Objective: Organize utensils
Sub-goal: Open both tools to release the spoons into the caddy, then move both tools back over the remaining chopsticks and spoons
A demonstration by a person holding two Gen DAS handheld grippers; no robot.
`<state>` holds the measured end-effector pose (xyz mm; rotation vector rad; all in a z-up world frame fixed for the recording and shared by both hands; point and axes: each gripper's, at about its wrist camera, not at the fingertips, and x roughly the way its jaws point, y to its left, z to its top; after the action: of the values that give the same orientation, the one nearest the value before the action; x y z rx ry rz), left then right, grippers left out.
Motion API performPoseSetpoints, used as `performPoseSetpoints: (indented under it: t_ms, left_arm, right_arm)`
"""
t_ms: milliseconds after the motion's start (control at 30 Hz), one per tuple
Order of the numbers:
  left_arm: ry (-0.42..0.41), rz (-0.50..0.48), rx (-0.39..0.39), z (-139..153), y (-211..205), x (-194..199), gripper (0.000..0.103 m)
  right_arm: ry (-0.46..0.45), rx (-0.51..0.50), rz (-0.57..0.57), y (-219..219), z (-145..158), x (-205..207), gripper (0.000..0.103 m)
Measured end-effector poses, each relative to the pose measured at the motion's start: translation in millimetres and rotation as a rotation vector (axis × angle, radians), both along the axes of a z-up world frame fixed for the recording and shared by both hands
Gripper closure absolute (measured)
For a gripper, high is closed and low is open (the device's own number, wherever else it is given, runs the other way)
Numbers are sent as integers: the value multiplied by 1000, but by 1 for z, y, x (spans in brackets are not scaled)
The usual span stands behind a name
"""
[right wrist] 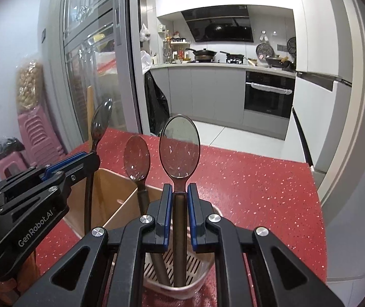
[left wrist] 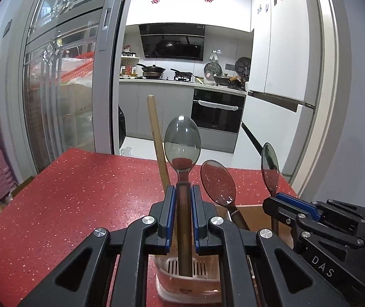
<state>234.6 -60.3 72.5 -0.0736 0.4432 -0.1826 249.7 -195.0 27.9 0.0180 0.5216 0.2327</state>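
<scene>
My left gripper (left wrist: 183, 188) is shut on the brown handle of a clear grey spoon (left wrist: 182, 143), bowl up. The handle's lower end reaches into a pink slotted utensil holder (left wrist: 164, 281) on the red table. My right gripper (right wrist: 180, 186) is shut on a second spoon (right wrist: 180, 145), whose handle stands in the holder (right wrist: 203, 281). A third spoon (right wrist: 136, 158) leans in the holder, unheld. Each view shows the other gripper to the side: the right gripper (left wrist: 274, 199) with its spoon (left wrist: 269, 163), the left gripper (right wrist: 93, 156) with its spoon (right wrist: 102, 120).
A wooden stick (left wrist: 157, 133) stands upright just left of the left spoon. An open cardboard box (right wrist: 116, 192) sits behind the holder. The red speckled table (left wrist: 67, 204) stretches left and forward to its far edge. A glass sliding door and a kitchen lie beyond.
</scene>
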Motion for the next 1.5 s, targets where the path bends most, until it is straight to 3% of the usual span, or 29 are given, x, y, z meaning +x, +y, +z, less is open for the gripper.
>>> performPoseSetpoints:
  t_ms: [400, 533, 733, 1000, 1267, 1500]
  left_arm:
    - [66, -26, -11, -10, 8, 2, 67]
    - [84, -31, -24, -10, 12, 2, 67]
    - [82, -42, -37, -6, 17, -5, 67]
    - [108, -42, -102, -2, 32, -7, 67]
    - [128, -33, -46, -2, 38, -16, 67]
    - [169, -5, -47, -10, 53, -19, 66]
  right_arm:
    - [60, 32, 37, -1, -2, 4, 84]
    - [63, 41, 35, -5, 2, 3, 70]
    - [59, 76, 48, -9, 13, 1, 62]
    - [87, 150, 47, -13, 18, 3, 61]
    - [110, 163, 49, -14, 22, 9, 60]
    - [165, 196, 106, 1, 33, 31, 60]
